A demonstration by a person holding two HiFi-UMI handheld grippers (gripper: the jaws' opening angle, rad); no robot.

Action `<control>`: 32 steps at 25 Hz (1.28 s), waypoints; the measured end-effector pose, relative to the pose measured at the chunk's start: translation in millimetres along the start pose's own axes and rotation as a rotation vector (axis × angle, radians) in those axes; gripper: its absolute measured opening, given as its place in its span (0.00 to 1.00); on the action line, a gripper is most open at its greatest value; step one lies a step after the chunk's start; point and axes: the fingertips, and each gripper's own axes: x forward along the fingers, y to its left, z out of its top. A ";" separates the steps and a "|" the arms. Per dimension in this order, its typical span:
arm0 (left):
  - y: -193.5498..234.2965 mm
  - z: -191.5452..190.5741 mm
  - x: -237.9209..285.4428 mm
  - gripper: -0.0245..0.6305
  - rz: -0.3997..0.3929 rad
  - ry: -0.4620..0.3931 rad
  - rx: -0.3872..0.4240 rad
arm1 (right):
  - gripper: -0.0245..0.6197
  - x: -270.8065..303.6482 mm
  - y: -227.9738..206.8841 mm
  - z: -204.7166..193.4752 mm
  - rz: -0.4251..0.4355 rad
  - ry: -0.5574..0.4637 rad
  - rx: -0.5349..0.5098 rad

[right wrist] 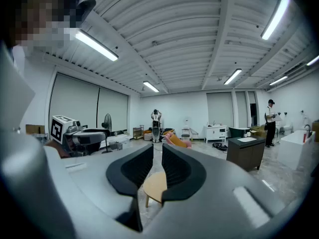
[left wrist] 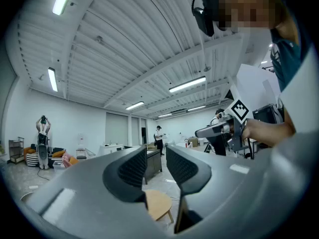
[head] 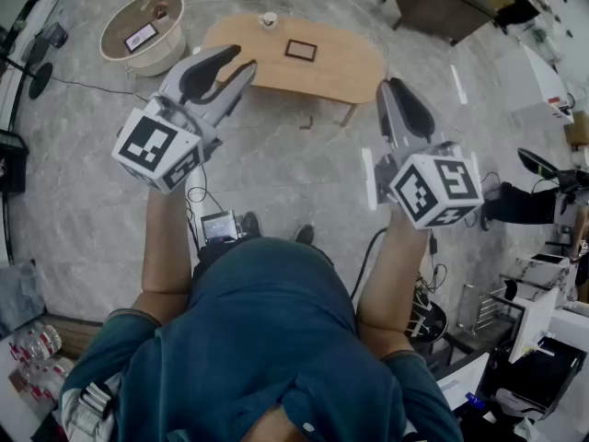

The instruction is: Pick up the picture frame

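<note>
Head view: picture frame (head: pixel 301 50) lies beyond left tongs (head: pixel 241 60).

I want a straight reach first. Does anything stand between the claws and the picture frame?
Nothing visible does. The left claw and right claw hang over bare floor short of the wooden table. The picture frame lies flat on top, and the cup sits beyond it, off the path.
</note>
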 end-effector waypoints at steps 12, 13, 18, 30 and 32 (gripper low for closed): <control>18.2 -11.9 1.1 0.21 -0.014 0.008 -0.028 | 0.14 16.6 4.7 -11.3 -0.012 0.036 0.021; 20.8 -12.7 1.9 0.21 -0.024 0.004 -0.028 | 0.14 19.6 5.8 -11.9 -0.015 0.036 0.027; 39.0 -15.6 6.2 0.21 -0.046 -0.012 -0.035 | 0.14 35.5 10.6 -12.9 -0.029 0.036 0.053; 84.3 -48.9 77.7 0.21 -0.009 0.049 -0.041 | 0.14 112.3 -60.7 -27.1 0.017 0.064 0.097; 91.2 -49.8 97.1 0.21 0.019 0.062 -0.038 | 0.14 129.8 -82.0 -25.4 0.043 0.061 0.105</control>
